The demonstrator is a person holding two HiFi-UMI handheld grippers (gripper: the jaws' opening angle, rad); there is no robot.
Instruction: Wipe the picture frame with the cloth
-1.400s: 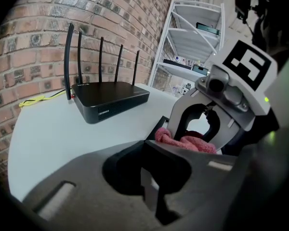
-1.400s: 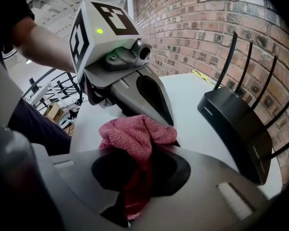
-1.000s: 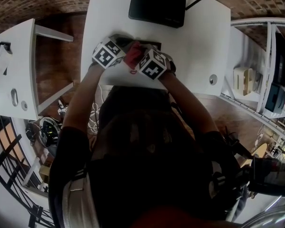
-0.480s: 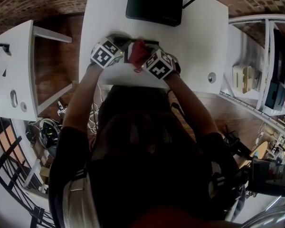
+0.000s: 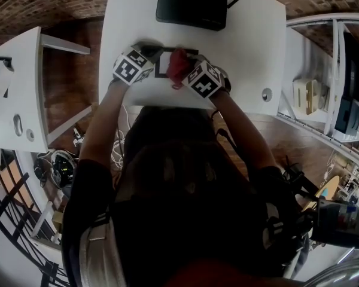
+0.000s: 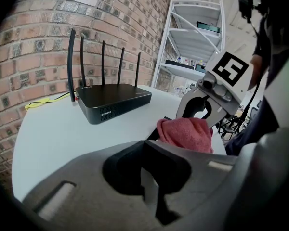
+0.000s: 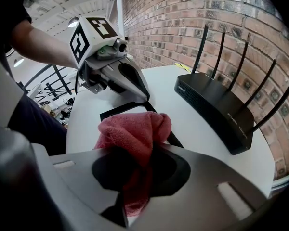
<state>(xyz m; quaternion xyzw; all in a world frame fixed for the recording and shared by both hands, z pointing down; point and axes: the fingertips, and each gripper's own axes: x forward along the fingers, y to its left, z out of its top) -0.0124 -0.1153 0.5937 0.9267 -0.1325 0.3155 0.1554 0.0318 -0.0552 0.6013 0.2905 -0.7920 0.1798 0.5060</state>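
A white table (image 5: pixel 251 46) stands against a brick wall (image 7: pixel 183 23). Only the left gripper view shows the white shelving unit (image 6: pixel 197 32) beyond it. A black router (image 5: pixel 191 6) with upright antennas sits at the far edge, well apart from the work. The head view shows the black picture frame (image 7: pixel 124 109) lying flat, partly covered by both marker cubes. The left gripper (image 6: pixel 149 177) has its jaws together, tips down at the frame's edge. The right gripper (image 7: pixel 137 174) is clamped on the red cloth (image 7: pixel 135 129), bunched on the frame.
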